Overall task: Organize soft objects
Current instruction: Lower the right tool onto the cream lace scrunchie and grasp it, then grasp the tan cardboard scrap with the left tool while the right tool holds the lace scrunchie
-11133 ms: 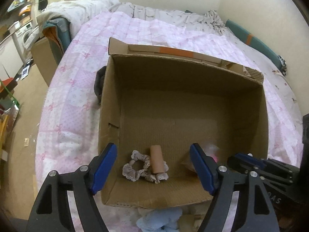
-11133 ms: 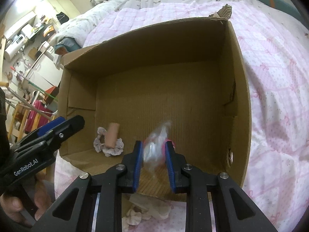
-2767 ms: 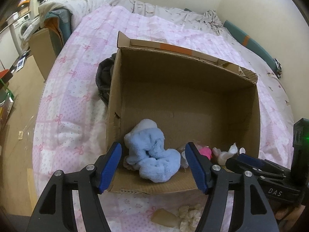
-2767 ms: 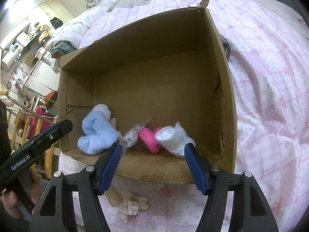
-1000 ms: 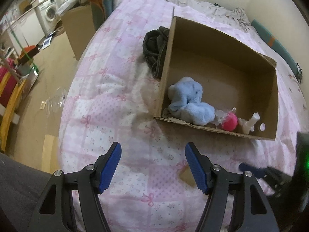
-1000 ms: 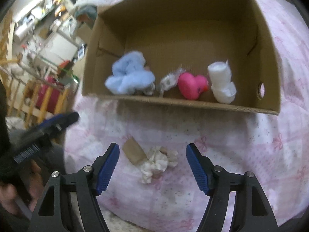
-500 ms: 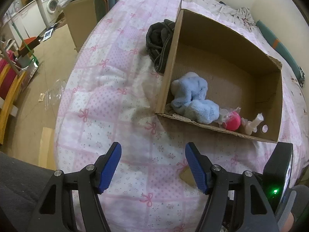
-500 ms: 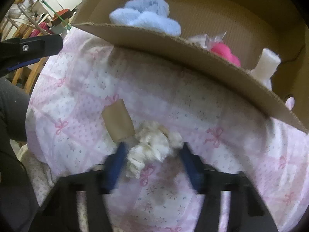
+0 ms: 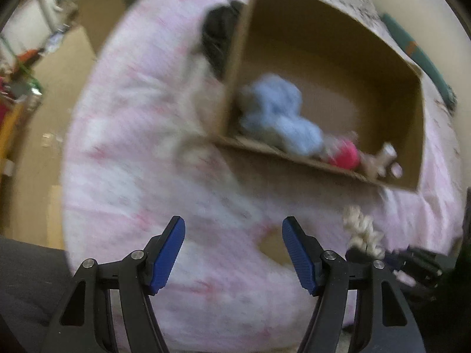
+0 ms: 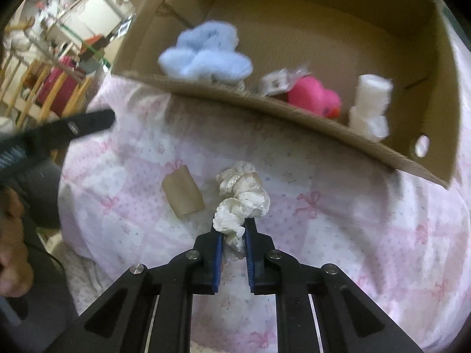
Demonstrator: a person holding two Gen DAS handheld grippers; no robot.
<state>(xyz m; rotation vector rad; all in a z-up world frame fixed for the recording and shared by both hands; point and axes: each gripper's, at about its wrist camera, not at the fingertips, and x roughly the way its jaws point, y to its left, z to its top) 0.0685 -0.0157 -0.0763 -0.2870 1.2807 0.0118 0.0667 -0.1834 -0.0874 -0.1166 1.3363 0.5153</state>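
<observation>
My right gripper [image 10: 232, 236] is shut on the near end of a cream ruffled scrunchie [image 10: 240, 197] that lies on the pink bedspread in front of the cardboard box [image 10: 294, 111]. A small tan roll [image 10: 182, 191] lies just left of the scrunchie. Inside the box sit a light blue fluffy cloth [image 10: 206, 56], a pink toy [image 10: 315, 97], a crinkly clear packet [image 10: 279, 81] and a white roll [image 10: 371, 103]. My left gripper [image 9: 233, 235] hangs open over the bedspread with nothing between its fingers; the tan roll [image 9: 272, 244] lies by its right finger, the scrunchie [image 9: 363, 231] further right.
A dark garment [image 9: 217, 38] lies against the box's left outer wall. The bed's edge drops to a tan floor [image 9: 50, 108] at left, with cluttered furniture [image 10: 59, 76] beyond. A person's hand [image 10: 11, 250] and dark sleeve hold the left gripper at the left edge of the right wrist view.
My right gripper came down over the scrunchie and closed on it. The left gripper sank closer to the bedspread, and its view is now blurred.
</observation>
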